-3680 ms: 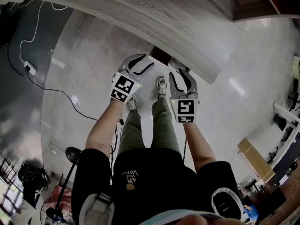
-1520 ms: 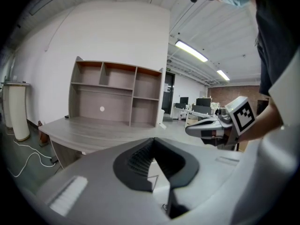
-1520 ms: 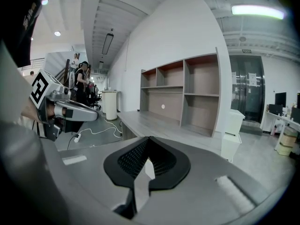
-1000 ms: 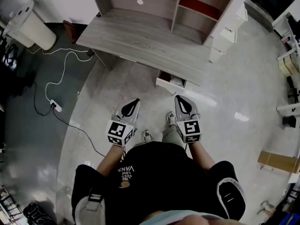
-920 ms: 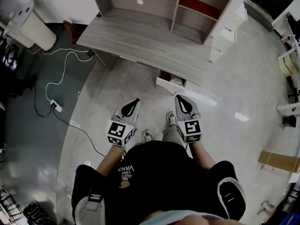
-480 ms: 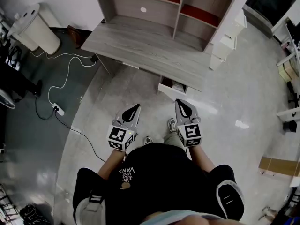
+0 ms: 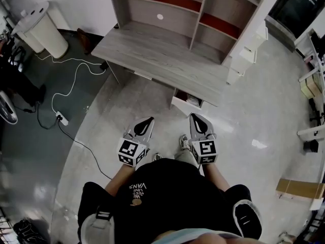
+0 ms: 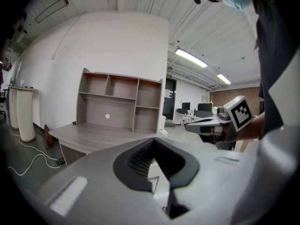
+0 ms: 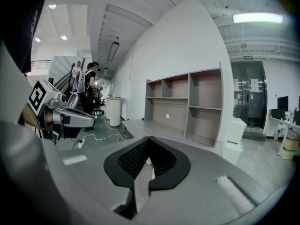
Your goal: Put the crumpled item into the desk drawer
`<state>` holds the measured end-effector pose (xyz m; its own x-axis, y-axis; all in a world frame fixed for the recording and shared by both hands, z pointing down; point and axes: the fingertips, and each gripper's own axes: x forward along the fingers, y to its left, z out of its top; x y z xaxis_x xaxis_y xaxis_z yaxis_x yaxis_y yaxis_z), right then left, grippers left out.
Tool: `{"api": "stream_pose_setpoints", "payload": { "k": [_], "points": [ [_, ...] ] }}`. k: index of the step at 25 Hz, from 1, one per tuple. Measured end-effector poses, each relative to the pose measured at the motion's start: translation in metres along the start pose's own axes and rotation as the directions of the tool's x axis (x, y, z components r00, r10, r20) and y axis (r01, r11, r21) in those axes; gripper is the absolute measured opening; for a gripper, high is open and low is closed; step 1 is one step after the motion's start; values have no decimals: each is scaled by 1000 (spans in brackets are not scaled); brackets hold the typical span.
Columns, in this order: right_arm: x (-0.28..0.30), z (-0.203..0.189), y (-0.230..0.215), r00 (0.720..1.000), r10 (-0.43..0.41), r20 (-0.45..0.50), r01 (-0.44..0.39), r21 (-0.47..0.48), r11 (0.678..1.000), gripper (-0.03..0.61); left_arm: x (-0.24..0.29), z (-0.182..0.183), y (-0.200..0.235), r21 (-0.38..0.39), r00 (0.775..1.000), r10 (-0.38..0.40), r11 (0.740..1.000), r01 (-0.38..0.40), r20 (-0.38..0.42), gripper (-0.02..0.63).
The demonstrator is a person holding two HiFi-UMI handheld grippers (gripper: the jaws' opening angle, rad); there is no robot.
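Note:
The grey wooden desk [image 7: 162,60] stands ahead, with its drawer [image 7: 179,104] pulled out under the right end. Something pale [image 7: 192,100] shows inside the drawer, too small to identify. My left gripper [image 7: 149,120] and right gripper [image 7: 194,116] are held side by side near my body, short of the drawer and above the floor. Both are shut with nothing between the fingers. The left gripper view shows shut jaws [image 8: 153,141] pointing at the desk [image 8: 93,137], with the right gripper [image 8: 201,124] beside them. The right gripper view shows the same [image 9: 149,139], with the left gripper [image 9: 70,118] at its left.
A shelf hutch [image 7: 188,9] sits on the desk's back. A white bin [image 7: 43,32] stands at the left, and a power strip with a white cable [image 7: 60,118] lies on the dark floor. A white cabinet [image 7: 246,55] is at the desk's right. People stand in the distance [image 9: 86,83].
I have backed away from the desk: it and the open drawer sit farther up in view. Both grippers, which were at the drawer earlier, are drawn back near my body, still shut.

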<state>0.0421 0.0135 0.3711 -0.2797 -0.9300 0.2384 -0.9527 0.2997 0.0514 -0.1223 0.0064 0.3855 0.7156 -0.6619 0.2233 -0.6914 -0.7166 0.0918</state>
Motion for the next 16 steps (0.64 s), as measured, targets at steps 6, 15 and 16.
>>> {"api": "stream_pose_setpoints", "payload": {
  "k": [6, 15, 16],
  "points": [
    [2, 2, 1, 1000, 7, -1, -7, 3, 1000, 3, 0, -1, 0, -5, 1000, 4, 1000, -4, 3, 52],
    [7, 3, 2, 1000, 16, -7, -16, 3, 1000, 3, 0, -3, 3, -21, 1000, 9, 1000, -9, 0, 52],
    [8, 3, 3, 1000, 16, -8, -16, 4, 1000, 3, 0, -4, 4, -23, 1000, 10, 1000, -10, -1, 52]
  ]
}}
